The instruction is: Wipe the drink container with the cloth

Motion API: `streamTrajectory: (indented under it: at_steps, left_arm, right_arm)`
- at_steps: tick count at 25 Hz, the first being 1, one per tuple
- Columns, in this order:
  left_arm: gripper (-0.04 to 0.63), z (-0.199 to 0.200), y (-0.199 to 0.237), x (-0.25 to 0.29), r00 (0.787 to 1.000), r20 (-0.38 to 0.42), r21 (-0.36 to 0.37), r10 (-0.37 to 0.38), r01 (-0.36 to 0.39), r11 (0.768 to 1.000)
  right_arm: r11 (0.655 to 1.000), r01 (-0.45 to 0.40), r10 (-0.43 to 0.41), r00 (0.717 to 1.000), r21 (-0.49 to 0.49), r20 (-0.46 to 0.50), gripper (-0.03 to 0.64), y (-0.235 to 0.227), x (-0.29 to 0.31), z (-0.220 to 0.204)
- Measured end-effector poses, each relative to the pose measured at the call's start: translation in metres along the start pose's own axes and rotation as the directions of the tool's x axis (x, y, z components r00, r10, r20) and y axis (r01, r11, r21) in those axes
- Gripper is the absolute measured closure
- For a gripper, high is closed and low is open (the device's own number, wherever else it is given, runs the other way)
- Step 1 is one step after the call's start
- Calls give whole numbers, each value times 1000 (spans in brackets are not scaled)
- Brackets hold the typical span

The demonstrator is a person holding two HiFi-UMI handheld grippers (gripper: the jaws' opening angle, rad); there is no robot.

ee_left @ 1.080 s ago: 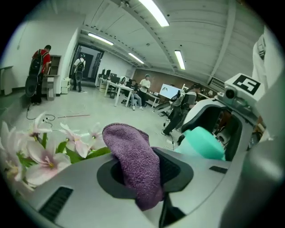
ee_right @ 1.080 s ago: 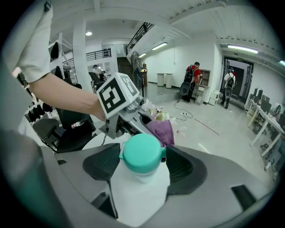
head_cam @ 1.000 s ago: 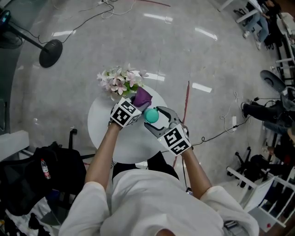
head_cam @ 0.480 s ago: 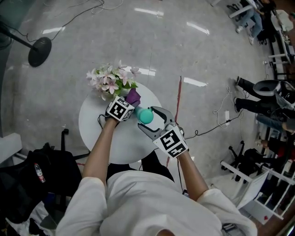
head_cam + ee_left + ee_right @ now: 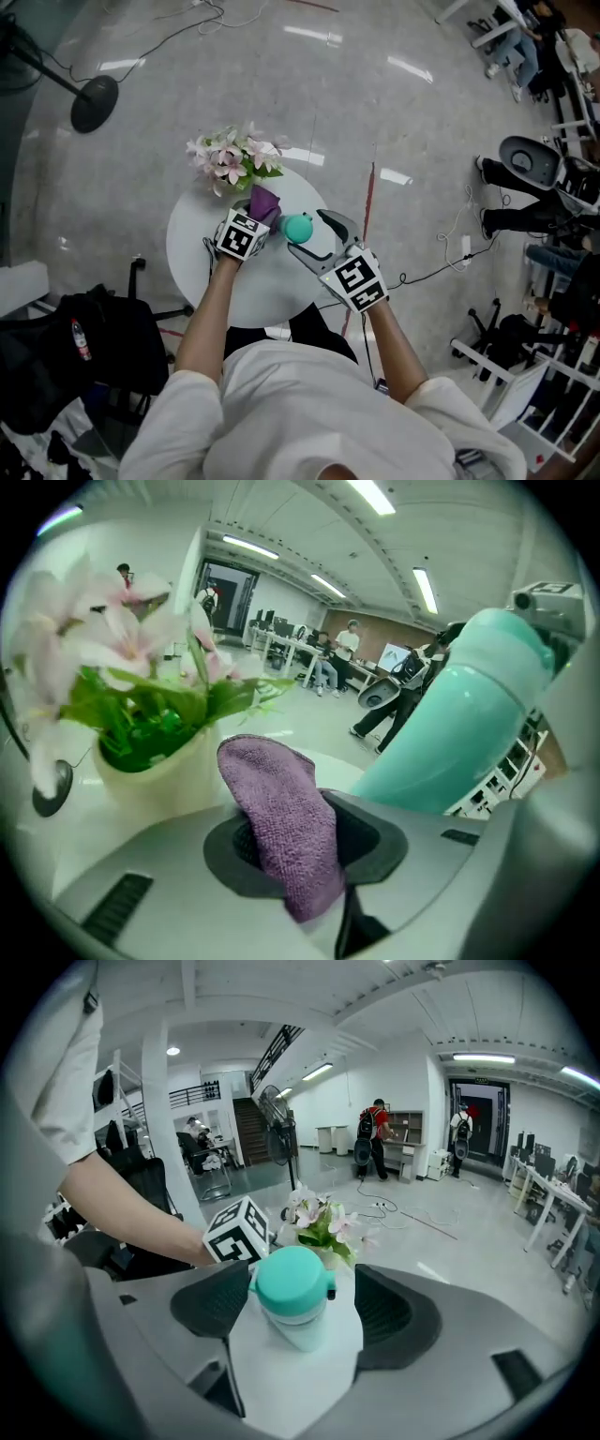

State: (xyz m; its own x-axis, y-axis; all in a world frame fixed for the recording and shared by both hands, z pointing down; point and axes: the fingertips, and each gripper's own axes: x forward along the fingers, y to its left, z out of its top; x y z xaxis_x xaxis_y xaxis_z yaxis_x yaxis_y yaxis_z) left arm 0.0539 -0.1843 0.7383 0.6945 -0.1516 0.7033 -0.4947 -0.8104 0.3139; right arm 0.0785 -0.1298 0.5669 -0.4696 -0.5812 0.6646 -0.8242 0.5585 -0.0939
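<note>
A teal drink bottle (image 5: pixel 298 227) stands upright on the round white table (image 5: pixel 197 253). My right gripper (image 5: pixel 306 233) straddles it. Its jaws have just been opening, and the bottle (image 5: pixel 292 1302) stands between the pads with a gap on the right side. My left gripper (image 5: pixel 258 208) is shut on a purple cloth (image 5: pixel 265 201), which sticks up from its jaws just left of the bottle. In the left gripper view the cloth (image 5: pixel 281 827) hangs out of the pinch, with the bottle (image 5: pixel 459 724) close on the right.
A pot of pink and white flowers (image 5: pixel 234 159) stands at the table's far edge, right behind the cloth. Off the table are a fan stand's base (image 5: pixel 94 101), a black bag (image 5: pixel 84 347), floor cables and office chairs (image 5: pixel 530 164).
The left gripper has sunk with the cloth, from above the bottle's top to beside it on the left. The right gripper's jaws stand slightly wider around the bottle.
</note>
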Motion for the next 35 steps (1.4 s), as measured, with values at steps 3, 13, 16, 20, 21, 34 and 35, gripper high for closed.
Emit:
streamTrajectory:
  at_steps: [3,13,16,20,21,34,35]
  left_arm:
    - [472,2,-5,-33,997,55,-48,63,-60,997]
    - [472,41,-44,-145,938,270,-189,220,-172,967]
    - [472,50,-54,-168,911,323,-252,257,-179,951]
    - [472,55,-71,-175,902,344,-267,261,-173,948]
    - [472,55,-74,-174,903,341,-264,260,-174,949]
    - [472,82,-73,-143,918,345,-221,193,-120,968]
    - [472,85,-72,-138,920,346,-214,184,-113,970]
  right_arm:
    - [994,-72,72,997,-83,0,249,-6,-12,2]
    - [704,-446,374,894,-552,-245,293,-1,-8,-4]
    - [614,-567,457,823,-550,-338,308,10,1,-10]
    - [629,-632,507,775,-453,-377,350,14,2,-14]
    - [643,-618,502,786,-452,-360,351,15,2,-14]
    - [981,-131,123,990,-140,-63,357,2,-2,-19]
    - [989,-98,92,994,-109,-56,357,2,-3,-20]
